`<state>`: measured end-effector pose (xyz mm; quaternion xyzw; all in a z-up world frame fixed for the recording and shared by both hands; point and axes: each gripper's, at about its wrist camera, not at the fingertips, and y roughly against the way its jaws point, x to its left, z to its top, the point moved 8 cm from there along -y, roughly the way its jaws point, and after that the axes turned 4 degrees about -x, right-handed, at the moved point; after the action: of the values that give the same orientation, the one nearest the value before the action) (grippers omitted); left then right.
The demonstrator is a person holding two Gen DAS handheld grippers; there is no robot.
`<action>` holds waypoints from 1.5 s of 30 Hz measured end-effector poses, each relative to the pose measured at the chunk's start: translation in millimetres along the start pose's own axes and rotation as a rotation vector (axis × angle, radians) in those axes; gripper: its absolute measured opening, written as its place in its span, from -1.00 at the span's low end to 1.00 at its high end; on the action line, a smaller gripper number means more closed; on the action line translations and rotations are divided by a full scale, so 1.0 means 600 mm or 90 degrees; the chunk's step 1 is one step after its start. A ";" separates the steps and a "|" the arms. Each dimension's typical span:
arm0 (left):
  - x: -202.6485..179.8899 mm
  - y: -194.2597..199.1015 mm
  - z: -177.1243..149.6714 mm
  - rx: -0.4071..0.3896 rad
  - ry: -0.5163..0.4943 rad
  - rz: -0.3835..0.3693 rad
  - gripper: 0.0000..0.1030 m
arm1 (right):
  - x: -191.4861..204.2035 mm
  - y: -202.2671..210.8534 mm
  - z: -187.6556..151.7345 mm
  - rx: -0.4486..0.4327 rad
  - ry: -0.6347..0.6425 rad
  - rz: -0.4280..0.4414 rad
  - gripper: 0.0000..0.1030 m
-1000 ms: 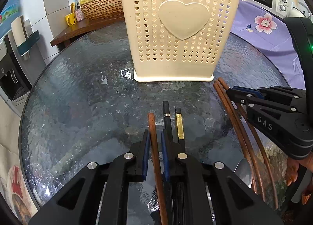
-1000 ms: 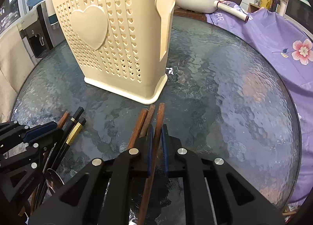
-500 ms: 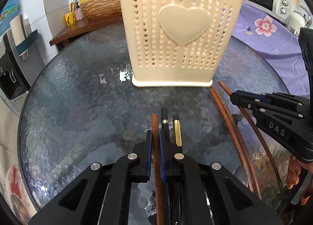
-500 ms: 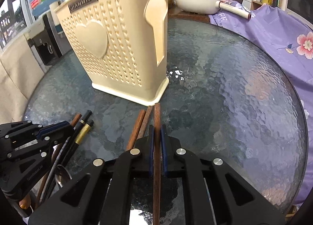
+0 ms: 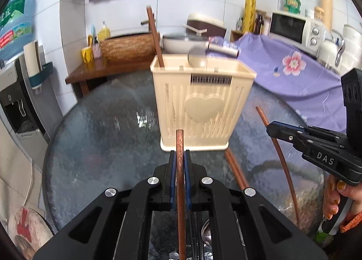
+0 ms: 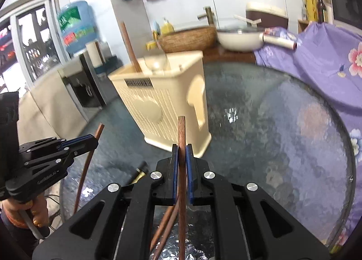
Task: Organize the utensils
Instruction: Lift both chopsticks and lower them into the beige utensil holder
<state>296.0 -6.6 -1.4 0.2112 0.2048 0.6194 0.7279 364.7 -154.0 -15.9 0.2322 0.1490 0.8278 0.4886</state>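
1. Left gripper [image 5: 179, 154] is clamped tight on a brown chopstick [image 5: 180, 169], blue pads pressed to both its sides, and the tip sticks out toward the cream utensil holder [image 5: 201, 110].
2. Right gripper [image 6: 181, 149] does the same: jaws closed hard on its own brown chopstick [image 6: 181, 165], tip poking out in front of the holder's corner.
3. Both sticks hang clear above the round glass table [image 5: 101, 138], short of the holder, not yet over its rim.
4. The holder stands upright on the glass; one long chopstick [image 5: 155, 36] leans out of its left compartment, and a spoon [image 5: 197, 57] bowl shows above the rim further right.
5. Near the holder's foot more brown chopsticks [image 6: 165, 226] lie on the glass, and a black, gold-banded pair [image 6: 139, 171] shows beside them.
6. Another spoon [image 5: 206, 232] lies on the glass under the left gripper.
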 end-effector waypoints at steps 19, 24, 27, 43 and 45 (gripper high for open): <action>0.016 0.106 0.085 -0.118 0.001 -0.008 -0.87 | 0.046 0.135 0.072 -0.086 0.029 0.080 -0.85; 0.021 0.121 0.094 -0.124 0.012 -0.024 -0.87 | 0.050 0.159 0.083 -0.098 0.043 0.083 -0.86; 0.024 0.132 0.101 -0.136 0.013 -0.020 -0.87 | 0.054 0.167 0.091 -0.100 0.058 0.076 -0.85; 0.018 0.166 0.151 -0.147 0.031 -0.066 -0.87 | 0.092 0.186 0.136 -0.105 0.097 0.080 -0.86; 0.015 0.171 0.170 -0.152 0.033 -0.072 -0.87 | 0.098 0.190 0.151 -0.108 0.098 0.084 -0.86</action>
<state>270.5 11.7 140.1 0.0947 0.1602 0.6026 0.7760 304.0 -155.1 129.1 0.1352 0.0999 0.8830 0.4382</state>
